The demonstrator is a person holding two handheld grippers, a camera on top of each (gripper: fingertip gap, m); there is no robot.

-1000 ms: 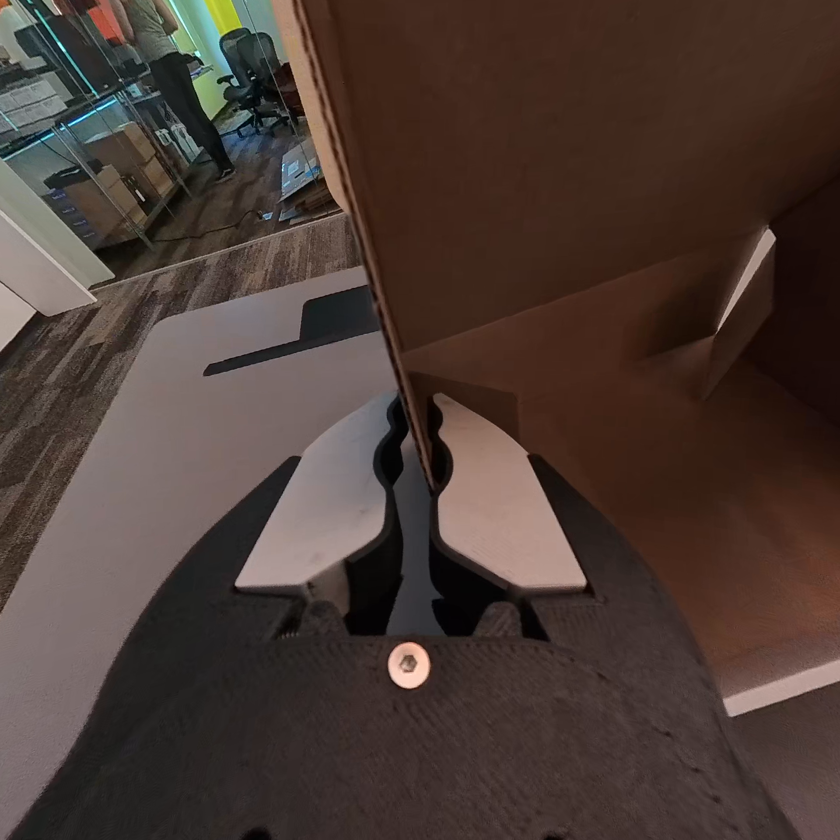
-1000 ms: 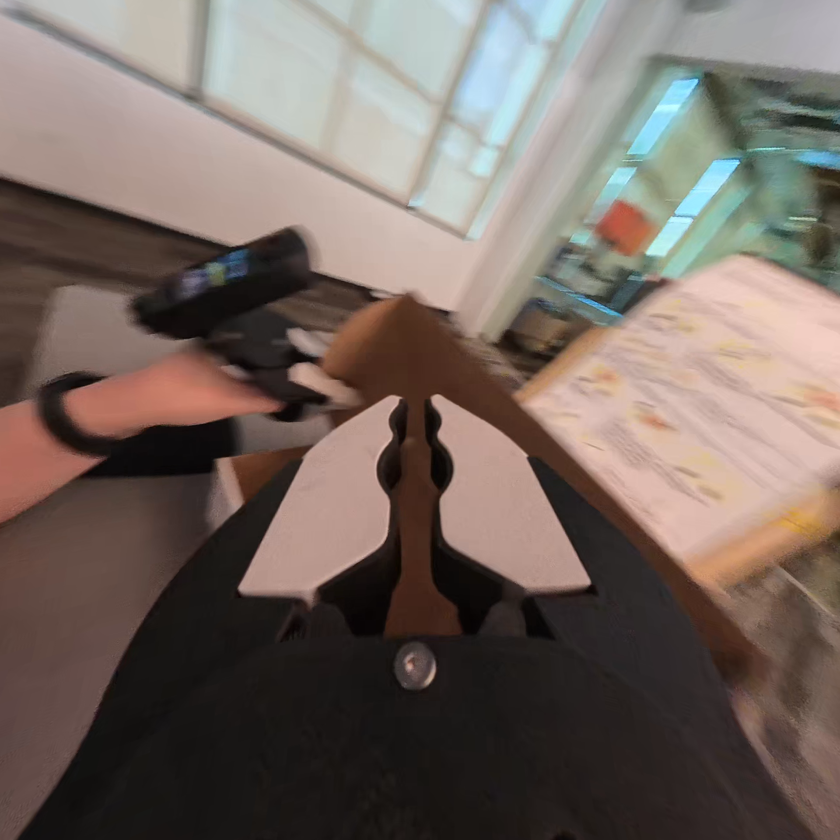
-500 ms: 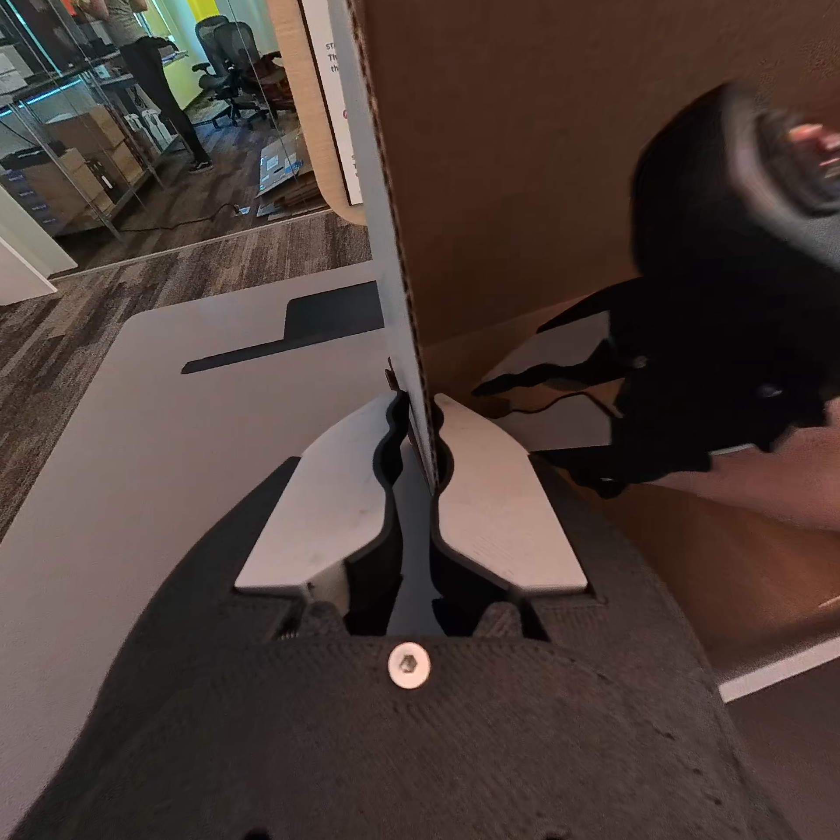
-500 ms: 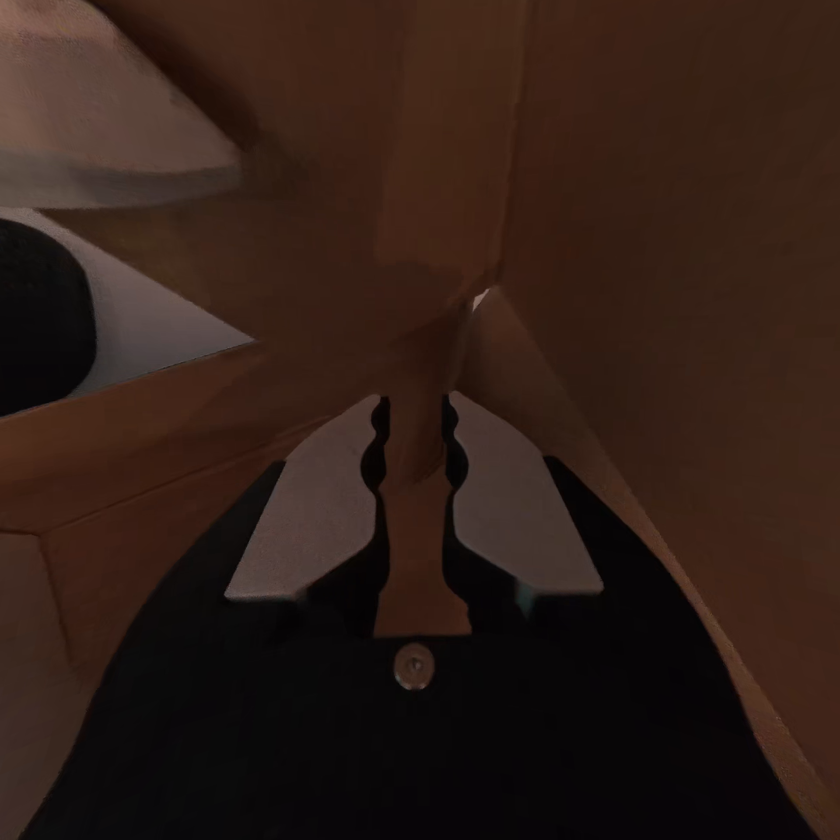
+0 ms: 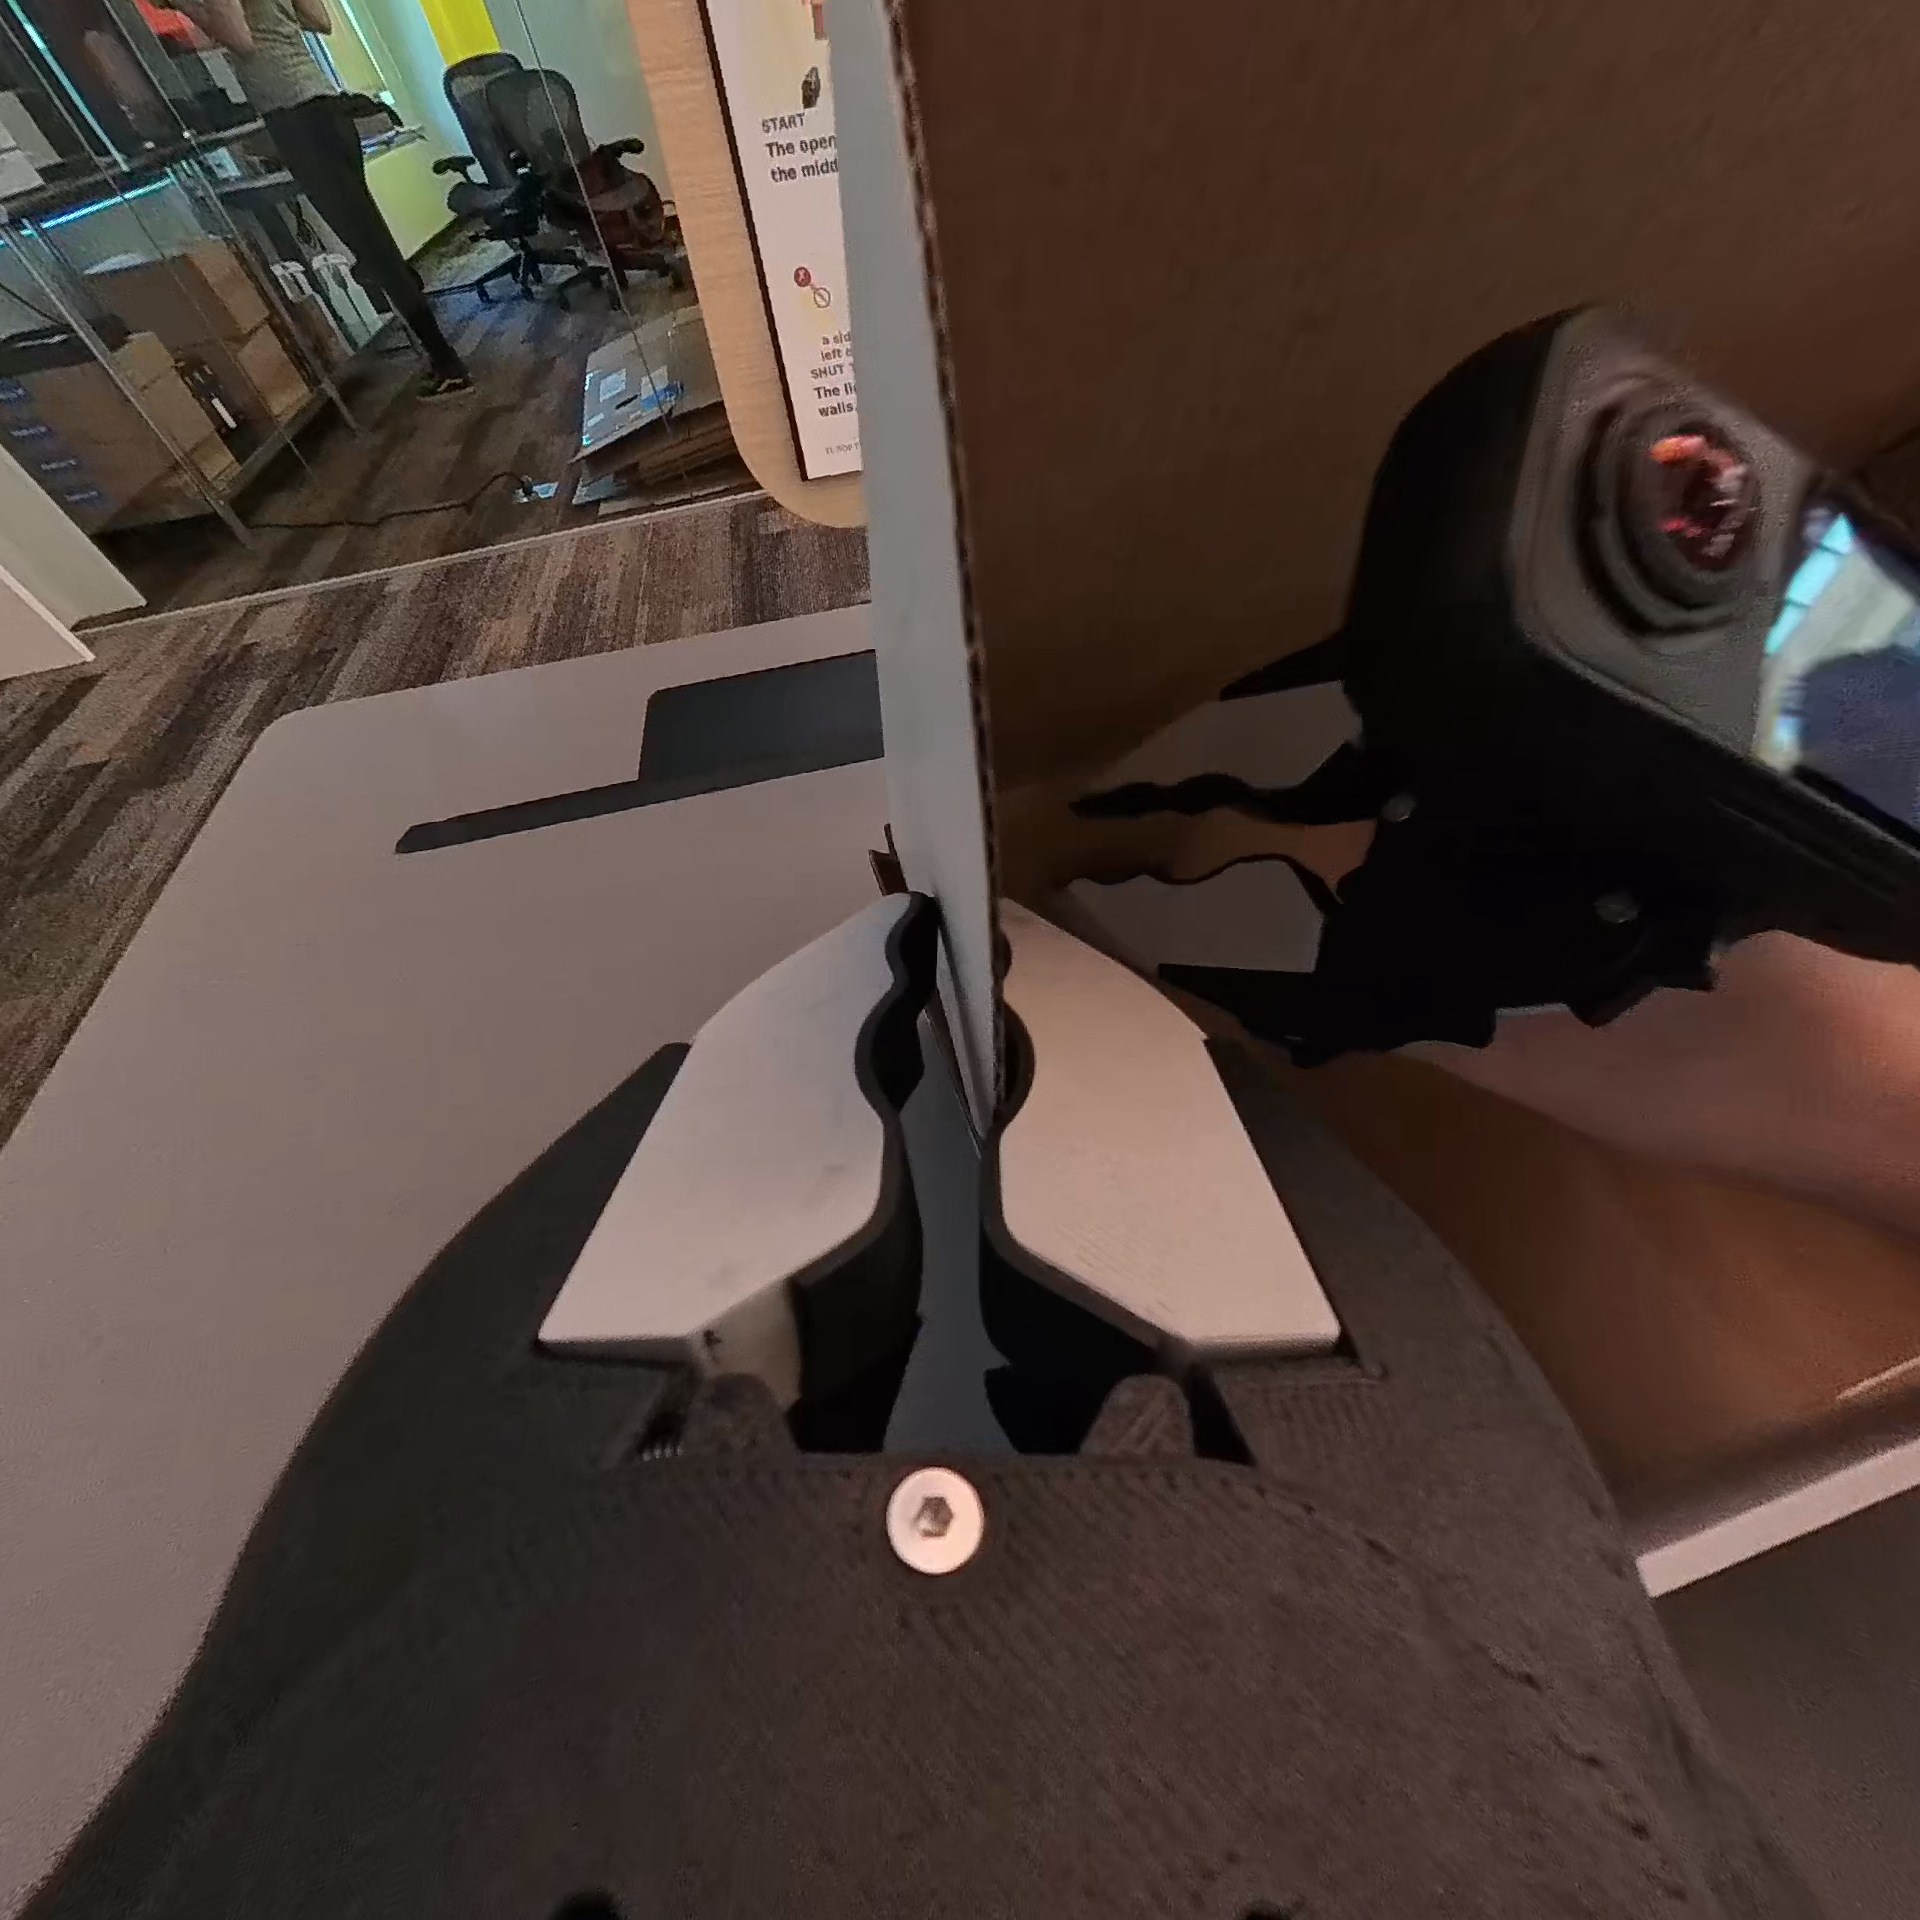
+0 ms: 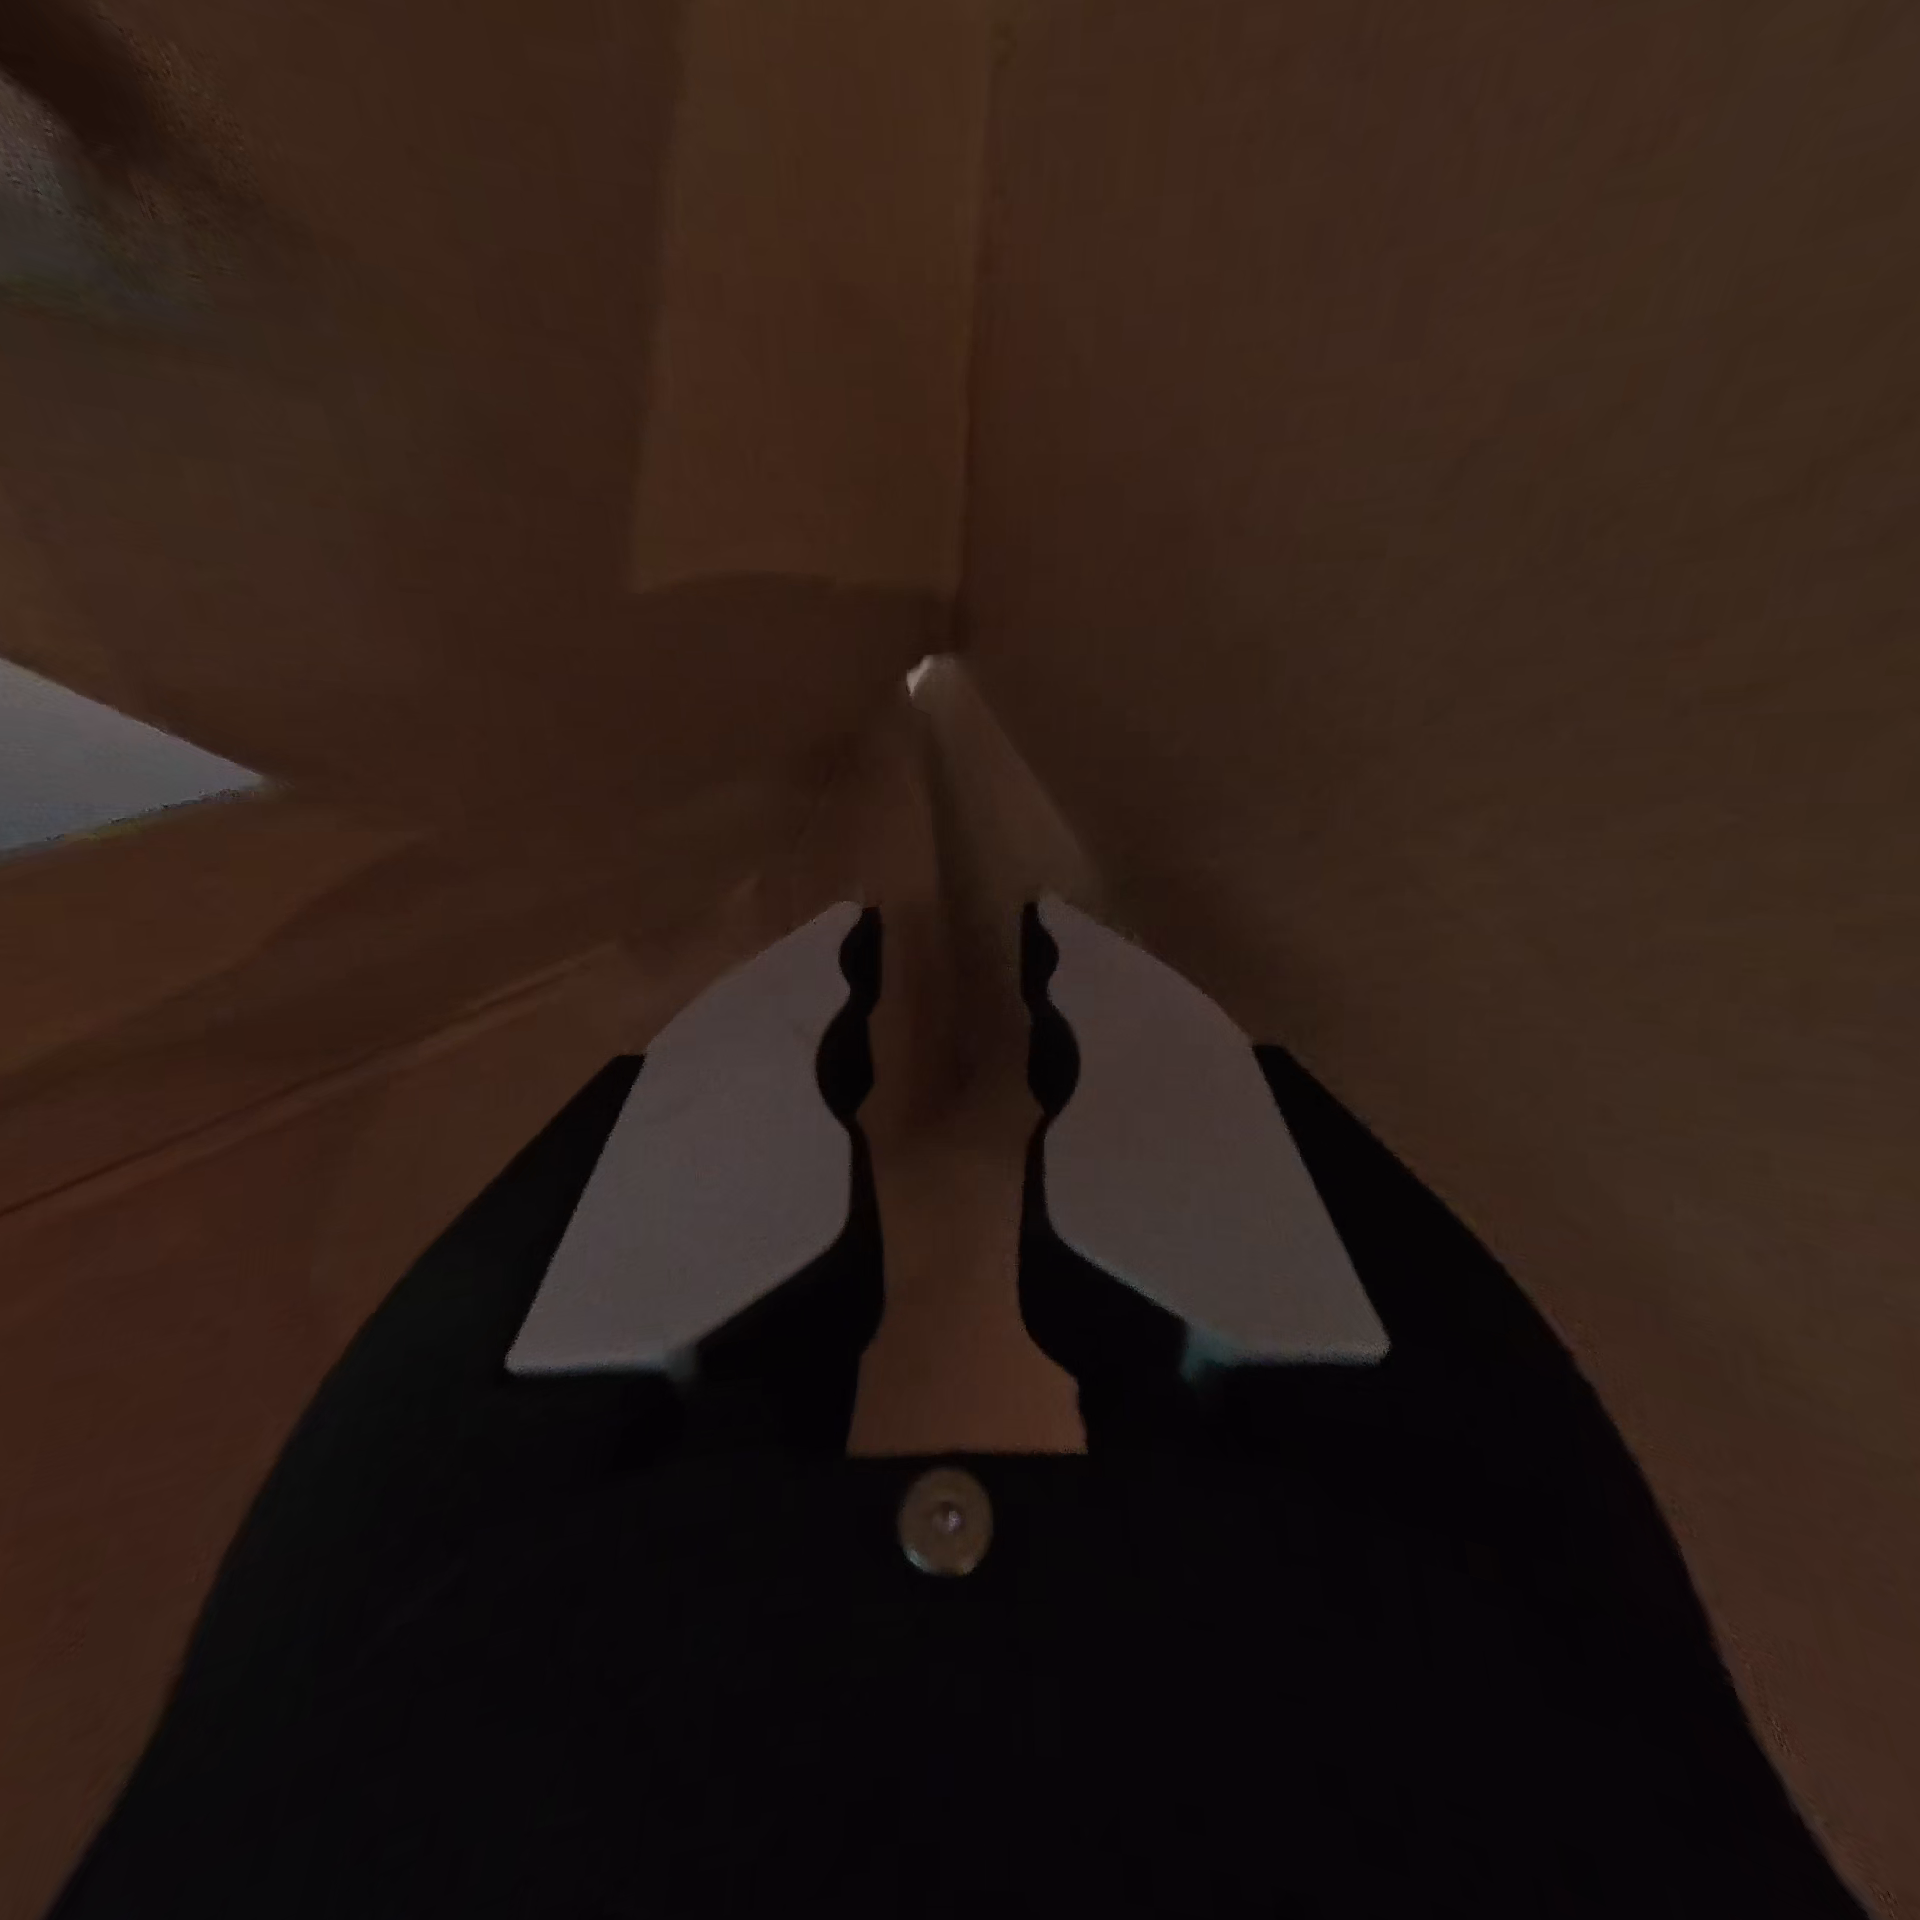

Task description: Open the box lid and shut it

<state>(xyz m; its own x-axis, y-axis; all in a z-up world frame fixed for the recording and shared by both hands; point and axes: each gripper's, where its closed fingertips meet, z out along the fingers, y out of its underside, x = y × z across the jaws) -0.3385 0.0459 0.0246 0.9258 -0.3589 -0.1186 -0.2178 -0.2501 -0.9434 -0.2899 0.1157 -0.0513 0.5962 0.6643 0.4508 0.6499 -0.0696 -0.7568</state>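
Observation:
The brown cardboard box lid [image 5: 1299,312] stands upright, white on its outer face. My left gripper [image 5: 961,935] is shut on the lid's side edge, which runs down between the two pale fingers. The box's open inside [image 5: 1558,1299] lies to the right. My right gripper [image 5: 1143,852] reaches into the box from the right with its fingers a little apart. In the right wrist view it [image 6: 951,925] points into a dark inner corner of the box wall [image 6: 1455,520], with a pale folded side flap [image 6: 966,790] just ahead of the fingertips. It holds nothing.
The box sits on a grey table [image 5: 312,987] with a dark cut-out [image 5: 748,738]. A person's hand [image 5: 1714,1101] holds the right gripper. Beyond the table are a poster board [image 5: 800,260], office chairs [image 5: 520,197] and a person [image 5: 322,156] behind glass.
The right gripper let go of the lid's top edge, swung down into the box and opened slightly. The left gripper kept its grip as the lid came more upright.

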